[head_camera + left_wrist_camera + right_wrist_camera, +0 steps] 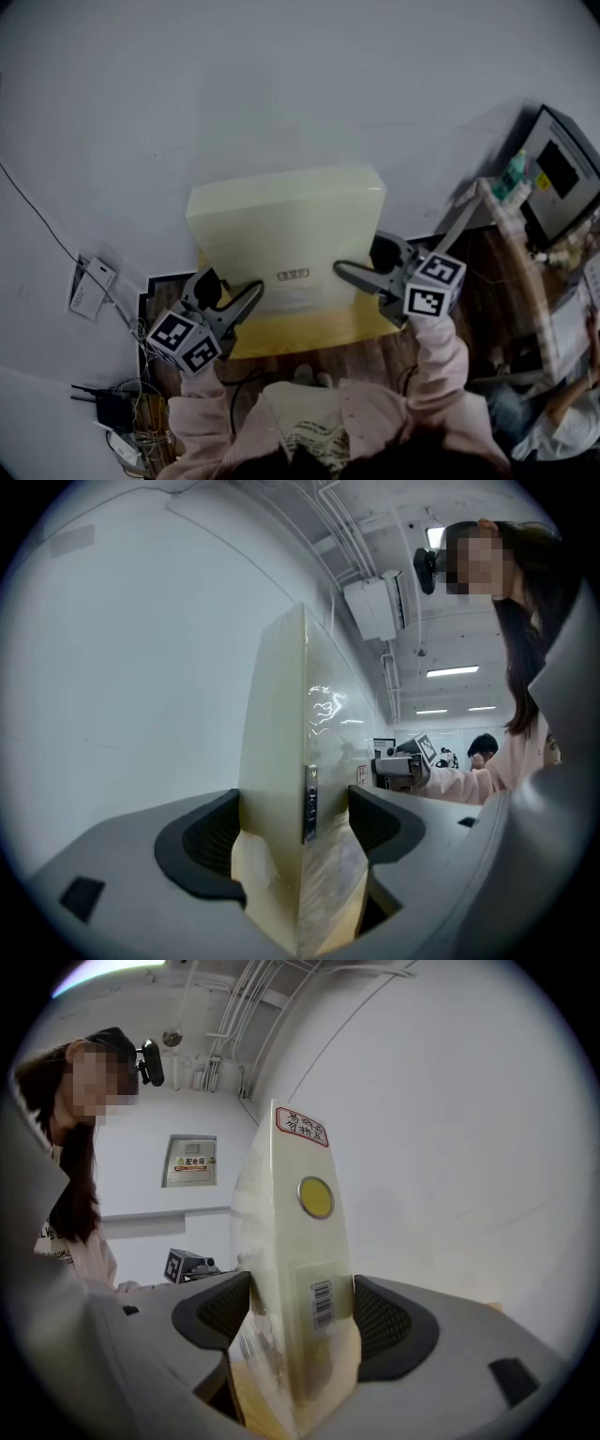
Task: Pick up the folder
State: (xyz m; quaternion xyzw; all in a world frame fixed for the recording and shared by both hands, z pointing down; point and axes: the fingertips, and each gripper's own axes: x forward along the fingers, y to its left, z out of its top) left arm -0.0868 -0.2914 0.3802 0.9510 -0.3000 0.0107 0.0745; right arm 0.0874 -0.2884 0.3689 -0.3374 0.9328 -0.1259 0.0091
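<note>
The folder (286, 234) is gripped at both ends by the fingers of the left gripper (251, 292) and the right gripper (349, 272). It is held upright above a yellow surface (281, 342). The lifting step is judged to be in hand, and an even, level raise is called for next.

Straight under my left gripper (246, 298) and my right gripper (349, 274) sits a flat yellow top (300, 339). Its near edge lies closer to me than both sets of tips. Whether it is a table or a board I can't tell. Below it runs a wood-grain floor (375, 361), with a dark strip (143, 300) along the pale wall (281, 94) off my left gripper. Behind and left of that gripper, a tangle of cables (150, 427) and a black box (114, 409) lie on the floor.
</note>
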